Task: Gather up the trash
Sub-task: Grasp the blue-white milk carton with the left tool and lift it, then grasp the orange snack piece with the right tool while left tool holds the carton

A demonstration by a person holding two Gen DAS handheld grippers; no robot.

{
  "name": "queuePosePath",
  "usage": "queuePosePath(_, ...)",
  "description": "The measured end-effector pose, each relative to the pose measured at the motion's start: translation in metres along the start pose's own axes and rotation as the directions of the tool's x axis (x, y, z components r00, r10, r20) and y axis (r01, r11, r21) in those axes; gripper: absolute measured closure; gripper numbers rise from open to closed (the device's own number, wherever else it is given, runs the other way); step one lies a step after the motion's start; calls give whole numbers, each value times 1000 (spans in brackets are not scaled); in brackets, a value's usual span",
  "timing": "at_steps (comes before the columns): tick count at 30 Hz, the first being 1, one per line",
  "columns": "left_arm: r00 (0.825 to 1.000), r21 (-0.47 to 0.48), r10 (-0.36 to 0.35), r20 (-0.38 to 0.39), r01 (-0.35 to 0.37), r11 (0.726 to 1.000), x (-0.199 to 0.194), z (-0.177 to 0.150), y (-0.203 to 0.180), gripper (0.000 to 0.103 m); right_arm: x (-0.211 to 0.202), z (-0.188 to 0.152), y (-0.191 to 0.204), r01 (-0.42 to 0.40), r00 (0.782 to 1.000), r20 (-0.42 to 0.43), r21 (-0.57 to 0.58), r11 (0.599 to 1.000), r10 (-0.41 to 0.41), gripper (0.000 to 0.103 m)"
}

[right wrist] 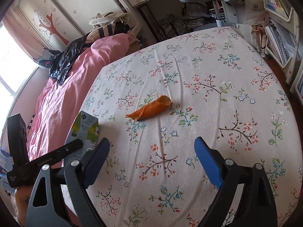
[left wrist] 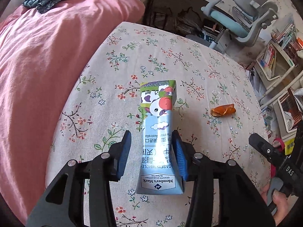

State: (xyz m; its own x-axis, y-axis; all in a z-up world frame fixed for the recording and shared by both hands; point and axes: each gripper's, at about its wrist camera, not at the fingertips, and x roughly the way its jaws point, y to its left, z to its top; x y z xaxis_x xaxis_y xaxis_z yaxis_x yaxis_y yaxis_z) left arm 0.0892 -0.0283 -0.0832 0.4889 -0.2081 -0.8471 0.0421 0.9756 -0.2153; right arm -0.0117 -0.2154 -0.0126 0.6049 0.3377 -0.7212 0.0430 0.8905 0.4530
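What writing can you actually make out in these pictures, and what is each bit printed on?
"Member's Mark", "QUALITY GUARANTEED": milk carton, near end, upside down to the camera.
"CASEIN WHOLE": same carton, start cut off.
"NET CONTENT 250mL": carton's far end.
"Australia": carton's middle; the Chinese characters beside it are too glared to read.
"DAS": right gripper's black handle.
Handle lettering in the right wrist view and book spines: too blurred.

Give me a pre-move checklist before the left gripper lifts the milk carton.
1. Milk carton between the left gripper pads: ok.
2. Pads closed firmly on the carton: not ok; a gap shows on the left side.
3. Right gripper open and empty: ok.
4. Orange peel on the floral sheet, apart from the carton: ok.
5. Black trash bag opened for the drop: cannot tell; it lies crumpled on the pink quilt.
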Motion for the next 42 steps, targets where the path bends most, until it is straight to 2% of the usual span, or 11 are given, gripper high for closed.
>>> queuePosePath(7, 998, 57, 59, 33, -61, 997, -6, 1, -7, 58, 40, 20, 14, 34, 998, -54, 29, 999, -32, 25)
queuePosePath(13, 997, 59, 60, 44, -63, 996, -8, 3, -7, 50, 63, 41, 22, 119, 991, -60, 21, 993, -117, 27)
queuePosePath(15, 998, 53, 52, 34, -54, 997, -6, 4, -5, 50, 70, 47, 26, 150, 986, -64, -19, 989, -151, 34)
queuePosePath(17, 999, 46, 39, 25, -40, 998, -5, 5, -4, 50, 77, 49, 35, 170, 981, -78, -95, 981, -178, 52)
queuePosePath(20, 1000, 20, 15, 9, -15, 1000, -3, 5, 0, 50, 78, 48, 42, 150, 979, -108, -179, 972, -171, 65)
queuePosePath(24, 1000, -6, 2, -3, -2, 1000, 0, 5, 4, 50, 59, 44, 39, 146, 984, -71, -204, 968, -163, 64)
queuePosePath(26, 1000, -5, 0, -5, 0, 1000, 1, 4, 3, 50, 49, 43, 35, 155, 985, -46, -200, 967, -168, 55)
queuePosePath(32, 1000, 17, 6, -4, -6, 1000, 1, 1, -2, 50, 57, 30, 42, 174, 977, -64, -297, 939, -202, 55)
queuePosePath(37, 1000, 6, 20, 8, -20, 1000, 2, 2, 0, 49, 62, 28, 42, 185, 977, -45, -314, 931, -210, 55)
queuePosePath(39, 1000, 0, 24, 16, -24, 1000, 3, 3, 2, 46, 65, 30, 40, 187, 977, -42, -313, 931, -210, 57)
queuePosePath(42, 999, -5, 29, 23, -29, 1000, 7, 6, 3, 46, 67, 29, 39, 184, 977, -41, -321, 929, -207, 69)
